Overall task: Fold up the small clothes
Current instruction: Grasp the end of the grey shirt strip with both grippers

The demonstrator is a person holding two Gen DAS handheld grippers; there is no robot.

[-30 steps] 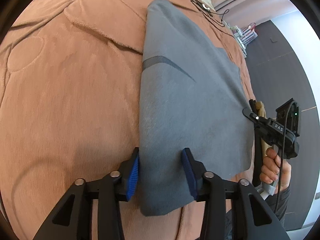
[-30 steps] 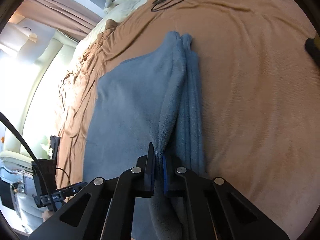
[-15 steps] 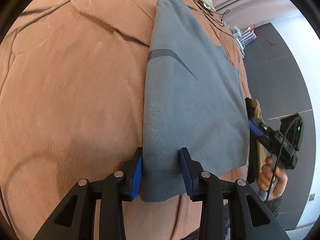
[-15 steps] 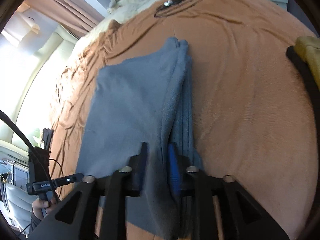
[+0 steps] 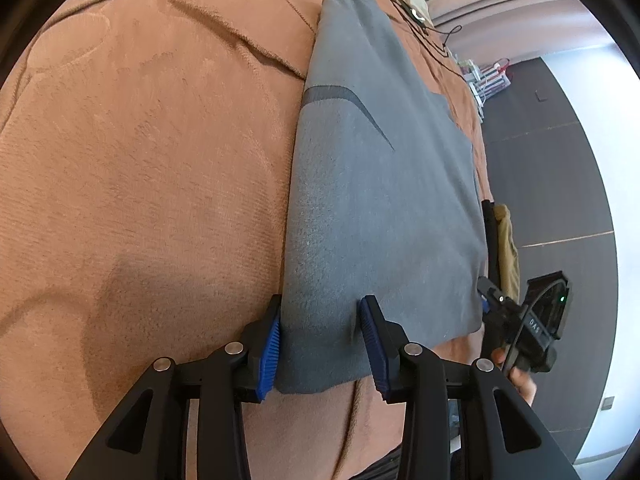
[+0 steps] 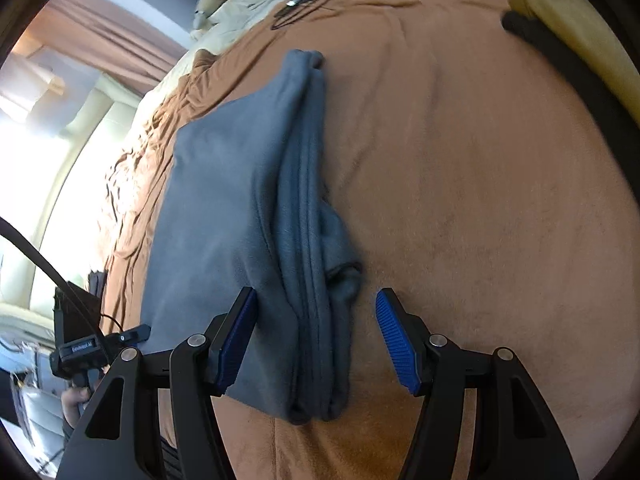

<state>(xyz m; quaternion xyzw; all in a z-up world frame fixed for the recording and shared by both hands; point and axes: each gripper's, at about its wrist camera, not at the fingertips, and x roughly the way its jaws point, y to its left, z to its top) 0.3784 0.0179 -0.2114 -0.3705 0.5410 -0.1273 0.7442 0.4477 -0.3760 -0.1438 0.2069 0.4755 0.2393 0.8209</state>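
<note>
Grey garment (image 6: 224,216) folded on the brown bed (image 6: 460,200), stacked edges at its right. Right tongs (image 6: 316,336) just opened wide, astride that near edge, pads clear. Left tongs (image 5: 320,340) partly open around the near left fold, seemingly lightly touching. Both angled downward.

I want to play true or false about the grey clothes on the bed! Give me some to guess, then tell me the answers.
1. The grey garment lies on a brown blanket. True.
2. The right gripper is squeezed shut. False: its jaws have just been opening and stand apart.
3. A yellow cloth lies near the bed's edge. True.
4. The garment hangs in the air. False: it rests on the blanket.
</note>
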